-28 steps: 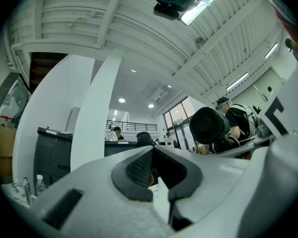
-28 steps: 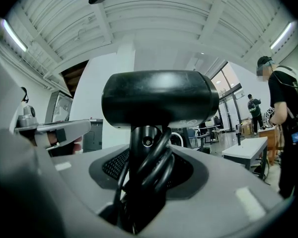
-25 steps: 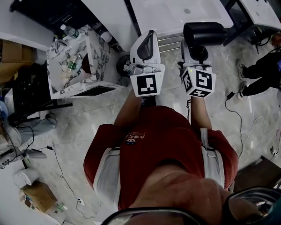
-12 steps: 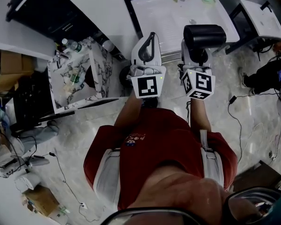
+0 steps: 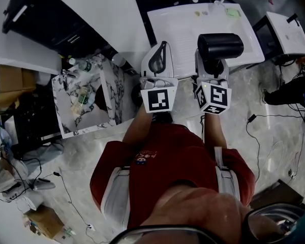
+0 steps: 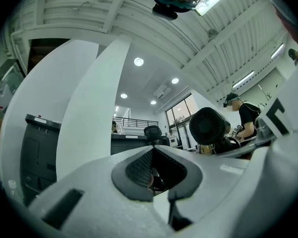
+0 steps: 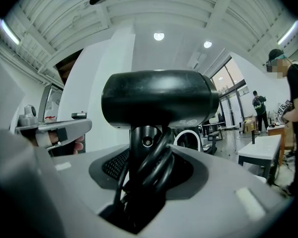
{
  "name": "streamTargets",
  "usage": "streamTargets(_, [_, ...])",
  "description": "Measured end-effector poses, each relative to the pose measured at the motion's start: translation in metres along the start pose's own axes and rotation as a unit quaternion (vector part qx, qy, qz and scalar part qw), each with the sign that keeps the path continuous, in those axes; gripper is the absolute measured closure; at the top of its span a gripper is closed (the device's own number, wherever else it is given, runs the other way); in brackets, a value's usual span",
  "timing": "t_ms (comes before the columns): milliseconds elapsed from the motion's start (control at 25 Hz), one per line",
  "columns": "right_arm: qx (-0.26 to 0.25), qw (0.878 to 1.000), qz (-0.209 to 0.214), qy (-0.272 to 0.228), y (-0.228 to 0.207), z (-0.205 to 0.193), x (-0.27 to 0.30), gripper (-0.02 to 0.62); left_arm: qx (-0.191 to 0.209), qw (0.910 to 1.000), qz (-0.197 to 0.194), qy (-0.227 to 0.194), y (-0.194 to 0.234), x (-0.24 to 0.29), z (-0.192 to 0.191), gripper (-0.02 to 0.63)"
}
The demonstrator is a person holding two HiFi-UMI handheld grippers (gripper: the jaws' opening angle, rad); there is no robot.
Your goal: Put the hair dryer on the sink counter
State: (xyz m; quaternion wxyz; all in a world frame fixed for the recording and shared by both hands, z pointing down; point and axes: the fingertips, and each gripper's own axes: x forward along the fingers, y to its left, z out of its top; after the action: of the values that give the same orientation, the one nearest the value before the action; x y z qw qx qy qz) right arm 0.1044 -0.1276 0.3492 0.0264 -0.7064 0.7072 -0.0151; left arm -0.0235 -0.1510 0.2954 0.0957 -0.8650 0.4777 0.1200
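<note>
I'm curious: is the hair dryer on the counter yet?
Not yet: the right hand-held gripper holds the hair dryer upright by its handle.

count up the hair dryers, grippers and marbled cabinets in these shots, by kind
hair dryer: 1
grippers: 2 (left gripper, right gripper)
marbled cabinet: 1
total: 4

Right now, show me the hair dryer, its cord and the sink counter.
hair dryer [image 5: 221, 44]: head view, on the top of its black barrel.
cord [image 7: 156, 170]: right gripper view, on the loops wound round the handle.
sink counter [image 5: 180, 29]: head view, on its bare white top.
</note>
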Motion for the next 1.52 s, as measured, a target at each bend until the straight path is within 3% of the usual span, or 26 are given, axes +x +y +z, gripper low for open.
streamTargets(920, [-0.012, 1.0, 0.0, 0.002, 0.033, 0.001, 0.101, 0.396, -0.01, 0.9999, -0.012, -0.002, 0.075, 0.064, -0.025, 0.604])
streamTargets(1520, [-0.006, 0.998, 0.059, 0.0, -0.015, 0.006, 0.166, 0.396, 0.02, 0.9993, 0.032, -0.002, 0.058, 0.13, -0.037, 0.604])
